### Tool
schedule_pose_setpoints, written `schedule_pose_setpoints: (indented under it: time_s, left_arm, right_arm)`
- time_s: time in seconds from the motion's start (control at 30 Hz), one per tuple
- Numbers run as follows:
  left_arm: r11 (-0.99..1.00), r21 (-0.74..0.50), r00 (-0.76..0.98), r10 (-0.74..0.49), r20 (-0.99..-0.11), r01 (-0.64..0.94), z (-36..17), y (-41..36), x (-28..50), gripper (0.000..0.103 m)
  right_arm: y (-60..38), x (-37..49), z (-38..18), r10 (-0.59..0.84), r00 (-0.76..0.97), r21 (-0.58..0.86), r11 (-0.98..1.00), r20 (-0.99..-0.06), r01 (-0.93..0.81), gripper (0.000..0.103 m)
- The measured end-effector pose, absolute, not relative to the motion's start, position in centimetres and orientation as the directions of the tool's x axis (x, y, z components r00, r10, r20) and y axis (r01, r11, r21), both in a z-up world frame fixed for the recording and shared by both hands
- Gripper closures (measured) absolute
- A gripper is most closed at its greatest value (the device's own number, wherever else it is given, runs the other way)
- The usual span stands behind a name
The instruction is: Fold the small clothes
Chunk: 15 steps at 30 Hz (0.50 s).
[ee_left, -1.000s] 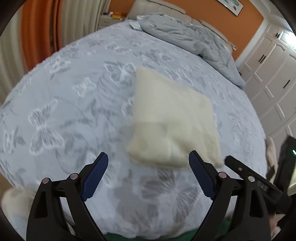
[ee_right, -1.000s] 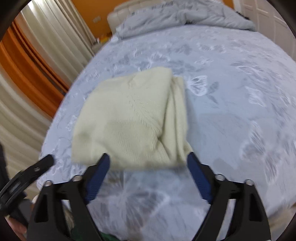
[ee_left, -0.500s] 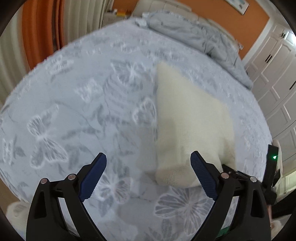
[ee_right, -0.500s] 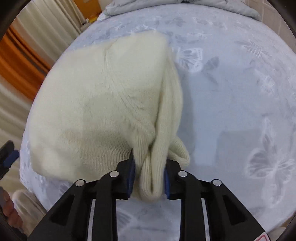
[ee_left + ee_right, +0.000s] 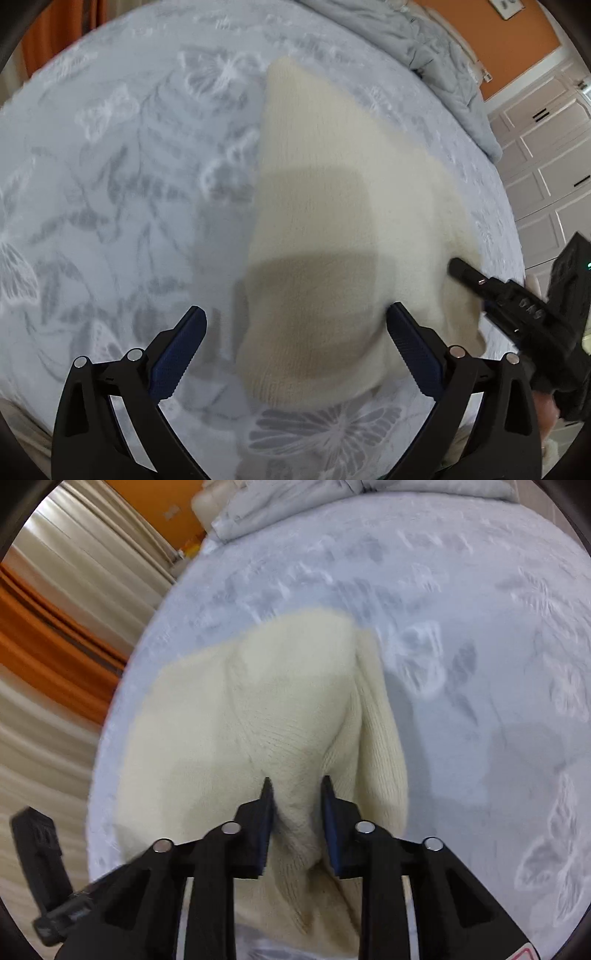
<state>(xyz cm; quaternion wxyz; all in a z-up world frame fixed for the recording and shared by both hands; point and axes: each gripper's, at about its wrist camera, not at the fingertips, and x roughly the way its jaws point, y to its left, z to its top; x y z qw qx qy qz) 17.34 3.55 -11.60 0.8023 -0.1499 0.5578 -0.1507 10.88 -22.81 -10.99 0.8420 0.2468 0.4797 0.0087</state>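
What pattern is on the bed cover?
Pale blue-grey bed cover with white and grey butterflies and leaves, clearest in the left wrist view.

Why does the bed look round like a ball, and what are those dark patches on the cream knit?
Left wrist view: fisheye lens bends the pale blue butterfly-print bedspread into a dome; blocky shadows darken the folded cream knitted sweater; slight motion blur; open left gripper stays sharp. Right wrist view: same bulging, blurred curtains, right gripper clamped on the knit.

Sweater [image 5: 332, 229] on bed [image 5: 110, 184]; duvet [image 5: 424, 48] behind; curtains [image 5: 48, 635] left; wardrobe [image 5: 546, 155] right.
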Motion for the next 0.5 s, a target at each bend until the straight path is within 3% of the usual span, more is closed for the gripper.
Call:
schedule_pose_setpoints:
  time_s: [0.1, 0.17, 0.2, 0.27, 0.33, 0.37, 0.43, 0.47, 0.5]
  left_arm:
    - [0.925, -0.351, 0.410, -0.379, -0.830, 0.145, -9.1, 3.1, 17.0, 0.007]
    - [0.928, -0.335, 0.422, -0.373, -0.826, 0.164, -9.0, 2.7, 16.9, 0.006]
    - [0.927, -0.338, 0.414, -0.374, -0.830, 0.162, -9.4, 2.6, 17.0, 0.006]
    - [0.926, -0.350, 0.360, -0.376, -0.854, 0.139, -10.9, 2.2, 17.3, 0.006]
    - [0.909, -0.399, 0.335, -0.414, -0.846, 0.117, -12.2, 2.5, 17.0, 0.006]
    - [0.890, -0.448, 0.321, -0.451, -0.833, 0.088, -13.1, 3.0, 16.9, 0.006]
    - [0.825, -0.566, 0.287, -0.541, -0.791, -0.005, -15.0, 4.1, 17.1, 0.007]
    - [0.792, -0.610, 0.275, -0.580, -0.767, -0.029, -15.5, 4.4, 17.2, 0.027]
    - [0.763, -0.646, 0.253, -0.620, -0.743, -0.026, -15.7, 4.2, 17.5, 0.042]
  right_arm:
    - [-24.1, 8.9, -7.3, 0.225, 0.657, 0.440, 0.880, -0.720, 0.181, 0.085]
    - [-24.9, 8.9, -10.2, 0.151, 0.598, 0.348, 0.909, -0.787, 0.229, 0.081]
    - [-25.2, 9.4, -13.2, 0.171, 0.503, 0.333, 0.909, -0.847, 0.251, 0.076]
    - [-25.9, 8.2, -13.1, 0.212, 0.556, 0.410, 0.875, -0.804, 0.258, 0.062]
    - [-26.5, 7.3, -11.8, 0.175, 0.567, 0.411, 0.854, -0.805, 0.319, 0.031]
    - [-26.7, 6.9, -11.7, 0.165, 0.571, 0.413, 0.845, -0.804, 0.338, 0.030]
    - [-26.6, 7.2, -13.2, 0.218, 0.523, 0.435, 0.836, -0.824, 0.336, 0.032]
    - [-26.3, 7.5, -14.5, 0.253, 0.482, 0.447, 0.827, -0.839, 0.343, 0.038]
    - [-26.1, 7.7, -15.7, 0.311, 0.472, 0.495, 0.800, -0.825, 0.339, 0.059]
